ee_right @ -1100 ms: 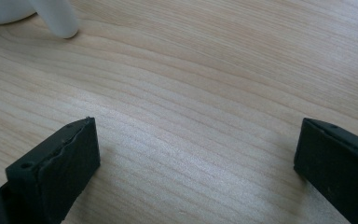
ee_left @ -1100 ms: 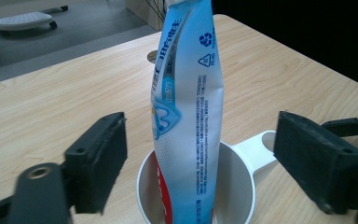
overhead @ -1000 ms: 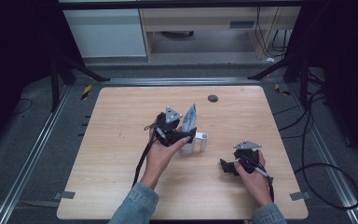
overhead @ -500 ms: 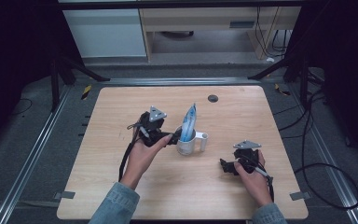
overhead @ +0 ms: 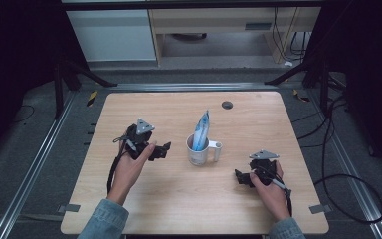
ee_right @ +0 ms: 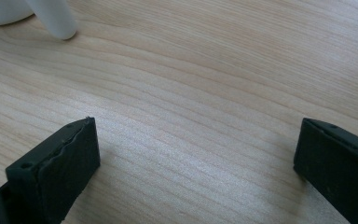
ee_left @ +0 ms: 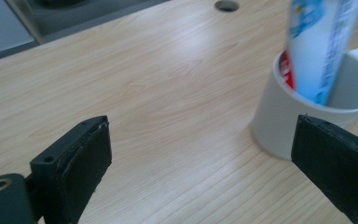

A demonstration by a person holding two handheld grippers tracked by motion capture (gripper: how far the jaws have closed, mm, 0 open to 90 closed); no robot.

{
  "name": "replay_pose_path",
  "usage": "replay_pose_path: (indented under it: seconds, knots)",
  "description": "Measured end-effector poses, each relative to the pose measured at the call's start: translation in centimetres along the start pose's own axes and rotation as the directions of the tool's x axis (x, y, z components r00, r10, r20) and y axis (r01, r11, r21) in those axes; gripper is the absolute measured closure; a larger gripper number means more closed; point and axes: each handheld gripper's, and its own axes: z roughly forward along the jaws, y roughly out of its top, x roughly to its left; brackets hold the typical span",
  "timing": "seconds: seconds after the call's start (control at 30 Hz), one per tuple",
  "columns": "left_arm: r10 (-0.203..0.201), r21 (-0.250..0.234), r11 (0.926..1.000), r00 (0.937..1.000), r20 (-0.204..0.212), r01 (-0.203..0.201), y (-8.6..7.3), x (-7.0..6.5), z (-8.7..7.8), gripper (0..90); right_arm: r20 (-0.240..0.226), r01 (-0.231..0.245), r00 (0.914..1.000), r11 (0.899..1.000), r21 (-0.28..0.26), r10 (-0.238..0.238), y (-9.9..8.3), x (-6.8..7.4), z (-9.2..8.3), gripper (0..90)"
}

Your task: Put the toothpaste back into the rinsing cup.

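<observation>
A white mug (overhead: 197, 155) stands mid-table with a blue and white toothpaste tube (overhead: 201, 130) upright in it, tilted slightly right. My left gripper (overhead: 164, 149) hovers just left of the mug, apart from it. Its jaws have just been opening and hold nothing. In the left gripper view the mug (ee_left: 279, 126) and tube (ee_left: 319, 51) sit to the right, beyond the open left gripper (ee_left: 200, 149). My right gripper (overhead: 238, 177) rests open on the table to the mug's right. In the right gripper view, bare wood lies between the right gripper's (ee_right: 196, 149) jaws, and the mug's handle (ee_right: 53, 18) is at top left.
The wooden table (overhead: 258, 114) has a small dark hole (overhead: 227, 105) near its far edge. Metal rails run along both sides, with cables (overhead: 338, 164) on the floor at the right. A white cabinet (overhead: 112, 35) stands beyond the table.
My left gripper has let go of the tube and drawn away to the left, leaving it standing in the mug. The right hand has not moved.
</observation>
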Motion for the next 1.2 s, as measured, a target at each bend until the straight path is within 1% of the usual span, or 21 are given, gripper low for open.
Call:
replay_pose_path:
  seconds: [0.07, 0.1, 0.13, 0.17, 0.2, 0.23, 0.3, 0.33, 0.4, 0.43, 0.47, 0.53, 0.63, 0.67, 0.77, 0.8, 0.9, 0.93, 1.03, 1.1, 1.2]
  knots:
    - [0.000, 0.025, 0.9997, 0.9998, -0.021, 0.000, -0.6, 0.9, 0.2, 4.4, 0.000, 0.000, 1.0000, 1.000, 0.000, 0.000, 0.0, 0.0, 0.0, 0.5]
    - [-0.011, 0.047, 0.9988, 0.9992, -0.039, 0.013, -1.4, 1.7, 0.4, 5.3, 0.000, 0.000, 1.0000, 1.000, 0.000, 0.000, 0.0, 0.0, 0.0, 0.5]
    - [-0.011, 0.047, 0.9988, 0.9992, -0.039, 0.013, -1.4, 1.7, 0.4, 5.3, 0.000, 0.000, 1.0000, 1.000, 0.000, 0.000, 0.0, 0.0, 0.0, 0.5]
    - [-0.011, 0.076, 0.9970, 0.9982, -0.058, 0.016, -2.3, 2.5, 0.7, 5.3, 0.000, 0.000, 1.0000, 1.000, 0.000, 0.000, 0.0, 0.0, 0.0, 0.5]
    - [-0.011, 0.076, 0.9970, 0.9982, -0.058, 0.016, -2.3, 2.5, 0.7, 5.5, 0.000, 0.000, 1.0000, 1.000, 0.000, 0.000, 0.0, 0.0, 0.0, 0.5]
    - [-0.017, 0.104, 0.9942, 0.9967, -0.080, 0.025, -3.2, 3.3, 1.0, 5.5, 0.000, 0.000, 1.0000, 1.000, 0.000, 0.000, 0.0, 0.0, 0.0, 0.5]
    - [-0.017, 0.132, 0.9908, 0.9951, -0.098, 0.030, -4.2, 4.0, 1.2, 5.5, 0.000, 0.000, 1.0000, 1.000, 0.000, 0.000, 0.0, 0.0, 0.0, 0.5]
    - [-0.017, 0.132, 0.9908, 0.9951, -0.098, 0.030, -4.2, 4.0, 1.2, 5.5, 0.000, 0.000, 1.0000, 1.000, 0.000, 0.000, 0.0, 0.0, 0.0, 0.5]
    - [-0.022, 0.143, 0.9890, 0.9940, -0.107, 0.037, -5.0, 4.5, 1.4, 5.6, 0.000, 0.000, 1.0000, 1.000, 0.000, 0.000, 0.0, 0.0, 0.0, 0.5]
    - [-0.035, 0.153, 0.9869, 0.9934, -0.109, 0.052, -5.8, 5.0, 1.5, 5.7, 0.000, 0.000, 1.0000, 1.000, 0.000, 0.000, 0.0, 0.0, 0.0, 0.4]
    - [-0.035, 0.153, 0.9869, 0.9934, -0.109, 0.052, -5.8, 5.0, 1.5, 5.6, 0.000, 0.000, 1.0000, 1.000, 0.000, 0.000, 0.0, 0.0, 0.0, 0.4]
    - [-0.044, 0.169, 0.9837, 0.9923, -0.116, 0.063, -6.7, 5.5, 1.6, 5.6, 0.001, 0.001, 1.0000, 1.000, 0.001, -0.001, 0.0, 0.0, 0.0, 0.5]
    - [-0.061, 0.171, 0.9820, 0.9911, -0.118, 0.081, -7.2, 5.9, 1.6, 5.6, -0.004, -0.001, 1.0000, 1.000, 0.000, 0.001, 0.0, 0.0, -0.1, 0.5]
    - [-0.082, 0.170, 0.9802, 0.9900, -0.115, 0.101, -7.5, 6.3, 1.7, 5.6, -0.001, 0.005, 1.0000, 1.000, -0.002, -0.005, -0.1, 0.0, -0.1, 0.5]
    - [-0.087, 0.175, 0.9788, 0.9891, -0.119, 0.107, -7.8, 6.8, 1.8, 5.6, -0.001, 0.005, 1.0000, 1.000, -0.002, -0.005, -0.1, 0.0, -0.1, 0.5]
    - [-0.098, 0.177, 0.9768, 0.9864, -0.132, 0.120, -8.1, 7.3, 1.9, 5.6, -0.001, 0.005, 1.0000, 1.000, -0.002, -0.005, -0.1, 0.0, -0.1, 0.5]
    - [-0.119, 0.174, 0.9743, 0.9829, -0.141, 0.143, -8.6, 8.3, 2.1, 5.6, -0.001, 0.005, 1.0000, 1.000, -0.002, -0.005, -0.1, 0.0, -0.1, 0.5]
    - [-0.119, 0.174, 0.9743, 0.9829, -0.141, 0.143, -8.6, 8.3, 2.1, 5.7, -0.001, 0.005, 1.0000, 1.000, -0.002, -0.005, -0.1, 0.0, -0.1, 0.5]
    - [-0.155, 0.164, 0.9699, 0.9760, -0.153, 0.180, -9.4, 9.4, 2.3, 6.4, -0.001, 0.005, 1.0000, 1.000, -0.002, -0.005, -0.1, 0.0, -0.1, 0.5]
    - [-0.165, 0.157, 0.9695, 0.9751, -0.148, 0.188, -9.6, 9.5, 2.4, 6.4, -0.001, 0.005, 1.0000, 1.000, -0.002, -0.005, -0.1, 0.0, -0.1, 0.5]
    - [-0.175, 0.168, 0.9655, 0.9733, -0.148, 0.199, -10.1, 9.8, 2.6, 6.2, -0.001, 0.005, 1.0000, 1.000, -0.002, -0.005, -0.1, 0.0, -0.1, 0.5]
